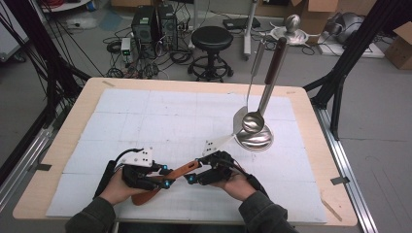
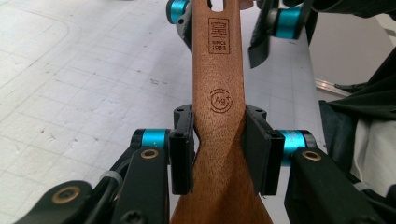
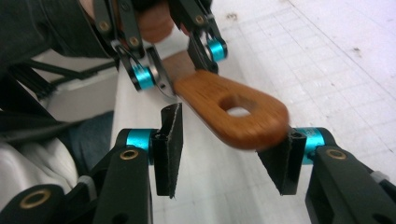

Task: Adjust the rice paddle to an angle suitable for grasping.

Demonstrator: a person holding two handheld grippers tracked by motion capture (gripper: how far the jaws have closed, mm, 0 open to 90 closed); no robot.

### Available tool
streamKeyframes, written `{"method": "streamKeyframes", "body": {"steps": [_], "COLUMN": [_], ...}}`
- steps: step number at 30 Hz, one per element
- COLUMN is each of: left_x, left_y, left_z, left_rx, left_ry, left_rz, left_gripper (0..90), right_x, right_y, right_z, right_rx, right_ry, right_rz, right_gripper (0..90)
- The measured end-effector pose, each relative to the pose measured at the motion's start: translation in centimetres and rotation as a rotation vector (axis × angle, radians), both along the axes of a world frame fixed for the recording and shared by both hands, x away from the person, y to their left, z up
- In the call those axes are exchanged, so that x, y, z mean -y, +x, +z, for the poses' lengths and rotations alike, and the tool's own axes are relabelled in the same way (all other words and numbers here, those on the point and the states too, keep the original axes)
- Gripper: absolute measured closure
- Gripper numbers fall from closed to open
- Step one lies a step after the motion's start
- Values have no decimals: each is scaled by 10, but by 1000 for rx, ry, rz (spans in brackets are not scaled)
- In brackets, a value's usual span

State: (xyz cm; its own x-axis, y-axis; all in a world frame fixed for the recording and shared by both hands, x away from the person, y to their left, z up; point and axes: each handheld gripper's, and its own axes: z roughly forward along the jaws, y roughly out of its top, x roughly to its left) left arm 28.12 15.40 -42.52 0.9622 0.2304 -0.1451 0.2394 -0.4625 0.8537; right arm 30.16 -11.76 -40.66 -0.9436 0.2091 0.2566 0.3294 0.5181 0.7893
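The left claw [image 2: 218, 154] is clenched on the neck of a wooden spatula [image 2: 218, 93], held low over the bench [image 1: 194, 111] near its front edge. The right claw [image 3: 229, 154] stands released around the handle's holed end. If it closes off-centre, the handle could twist or slip.

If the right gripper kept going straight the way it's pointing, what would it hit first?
Most likely the wooden spatula handle: its holed end lies across the gap between the right gripper's open fingers, just ahead. The left gripper, clamped on the handle, comes next; depth is unclear.
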Motion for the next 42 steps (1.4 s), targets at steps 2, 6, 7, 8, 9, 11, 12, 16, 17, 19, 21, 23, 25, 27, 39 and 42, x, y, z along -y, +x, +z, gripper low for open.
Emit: {"method": "streamKeyframes", "body": {"steps": [2, 6, 7, 8, 9, 11, 12, 16, 17, 19, 21, 23, 25, 27, 39, 42], "left_x": [0, 0, 0, 0, -1, 0, 0, 0, 0, 1, 1, 0, -2, -3, -7, -8], "left_y": [0, 0, 0, 0, 0, 0, 0, -1, -1, -2, -2, -2, -1, -1, -1, -1], "left_z": [0, 0, 0, 0, 0, 0, 1, 2, 2, 2, 3, 3, 3, 4, 9, 9], "left_rx": [2, -6, -13, -17, -18, -13, -8, 11, 15, 16, 15, 4, -20, -29, -17, -22], "left_ry": [2, 6, 0, 2, 5, 4, 4, 11, 9, 6, 3, -2, -15, -20, -78, -82], "left_rz": [2, -1, -2, -3, -4, -5, -5, 11, 13, 5, 3, 1, -7, -7, 6, 4], "left_gripper": [651, 640, 632, 624, 623, 639, 648, 655, 656, 656, 655, 650, 617, 599, 711, 711], "right_x": [-2, -4, -4, -4, -4, -4, -4, -4, -5, -6, -7, -7, -7, -6, -5, -5], "right_y": [0, 0, 1, 1, 1, 1, 1, 1, 1, 1, 1, 1, 1, 1, 2, 2], "right_z": [0, -2, -2, -2, -2, -1, -1, -2, -2, -2, -1, -1, 0, 0, 1, 2], "right_rx": [1, -1, 1, -4, -9, -16, -13, -34, -45, -39, -28, -41, -23, -25, -46, -53], "right_ry": [-1, -2, -3, -2, 2, 7, 11, 25, 30, 36, 32, 39, 39, 43, 96, 106], "right_rz": [2, 11, 10, 10, 6, 4, 9, 1, -3, 3, 2, 11, 18, 19, 0, 2], "right_gripper": [535, 556, 556, 558, 569, 577, 581, 573, 574, 583, 594, 622, 642, 656, 668, 684]}}
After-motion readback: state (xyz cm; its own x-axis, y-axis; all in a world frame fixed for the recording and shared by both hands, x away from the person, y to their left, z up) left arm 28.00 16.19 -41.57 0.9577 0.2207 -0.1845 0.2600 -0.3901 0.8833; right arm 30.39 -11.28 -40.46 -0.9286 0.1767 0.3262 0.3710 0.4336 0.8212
